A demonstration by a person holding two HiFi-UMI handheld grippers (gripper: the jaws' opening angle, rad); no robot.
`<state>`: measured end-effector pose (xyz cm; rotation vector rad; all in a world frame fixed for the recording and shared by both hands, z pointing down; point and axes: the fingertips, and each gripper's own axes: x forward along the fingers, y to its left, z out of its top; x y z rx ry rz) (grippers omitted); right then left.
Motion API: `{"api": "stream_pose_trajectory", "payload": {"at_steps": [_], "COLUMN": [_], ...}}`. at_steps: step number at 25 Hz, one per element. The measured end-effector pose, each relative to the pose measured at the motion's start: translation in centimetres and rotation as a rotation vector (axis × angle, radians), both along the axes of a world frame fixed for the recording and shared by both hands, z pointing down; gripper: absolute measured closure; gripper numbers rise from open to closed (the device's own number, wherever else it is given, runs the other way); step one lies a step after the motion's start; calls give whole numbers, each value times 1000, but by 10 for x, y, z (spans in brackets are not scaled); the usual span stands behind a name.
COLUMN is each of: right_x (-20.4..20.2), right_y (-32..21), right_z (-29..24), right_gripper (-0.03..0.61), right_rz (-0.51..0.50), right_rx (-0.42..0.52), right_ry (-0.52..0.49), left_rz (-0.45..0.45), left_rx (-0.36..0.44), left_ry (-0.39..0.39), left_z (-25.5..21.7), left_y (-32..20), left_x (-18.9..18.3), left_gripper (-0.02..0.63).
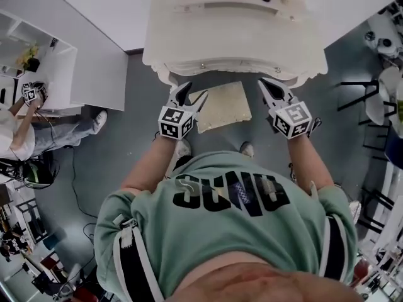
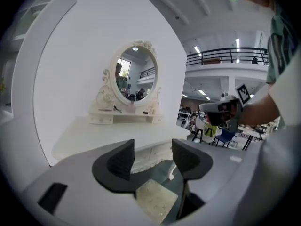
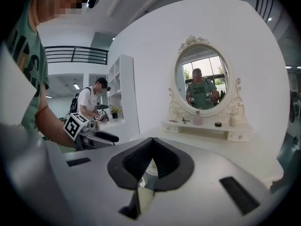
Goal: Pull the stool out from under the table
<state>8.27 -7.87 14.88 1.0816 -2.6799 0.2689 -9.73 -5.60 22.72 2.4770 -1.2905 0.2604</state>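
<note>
In front of the one white dressing table (image 1: pixel 189 55) stood a single stool (image 1: pixel 220 106), its cream square seat lying mostly out on the grey floor, with only its far edge at the table's front rim. One oval mirror (image 3: pixel 202 79) rose at the back of the table, above a narrow shelf carrying a few small items too small to name. There were two grippers, each with one marker cube. Two shoes (image 1: pixel 182 148) of the person showed just behind the stool. A second person (image 1: pixel 16 131) stood well apart at a shelf unit, off to the left in the head view.

Both forearms reached forward side by side at about the same height, the grippers aimed at the table and tipped slightly down. In the head view the stool seat lay between them, lower down, and neither gripper touched it. The left gripper (image 1: pixel 192 96) had its jaws standing wide apart with nothing between the pads; only the seat showed far below through the gap. The right gripper (image 1: pixel 269 87) had its jaws drawn together at the tips, gripping nothing.
</note>
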Motion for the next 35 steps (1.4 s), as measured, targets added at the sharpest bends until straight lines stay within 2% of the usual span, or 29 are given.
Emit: {"api": "stream_pose_trajectory", "payload": {"at_steps": [9, 13, 17, 20, 24, 26, 30, 35], "right_x": [-8, -6, -1, 1, 4, 5, 4, 2], "right_y": [11, 23, 27, 26, 23, 21, 13, 6], "right_z": [-104, -141, -175, -193, -199, -199, -199, -198], "right_gripper": [591, 591, 591, 591, 591, 591, 591, 591], "right_rz": [-39, -47, -44, -39, -30, -28, -26, -20], "right_rx": [103, 140, 177, 194, 199, 198, 199, 193], "right_ry": [-38, -52, -68, -66, -66, -69, -71, -68], "left_rz": [23, 20, 23, 31, 22, 32, 44, 61], "left_rx": [209, 275, 305, 315, 299, 290, 292, 283], "left_ry": [132, 167, 203, 222, 272, 282, 237, 229], "left_z": [-164, -212, -250, -271, -286, -288, -286, -283], "left_y": [8, 19, 24, 26, 26, 27, 26, 25], "left_x": [8, 5, 5, 6, 3, 3, 5, 7], "left_gripper": [441, 481, 509, 536, 602, 604, 606, 606]}}
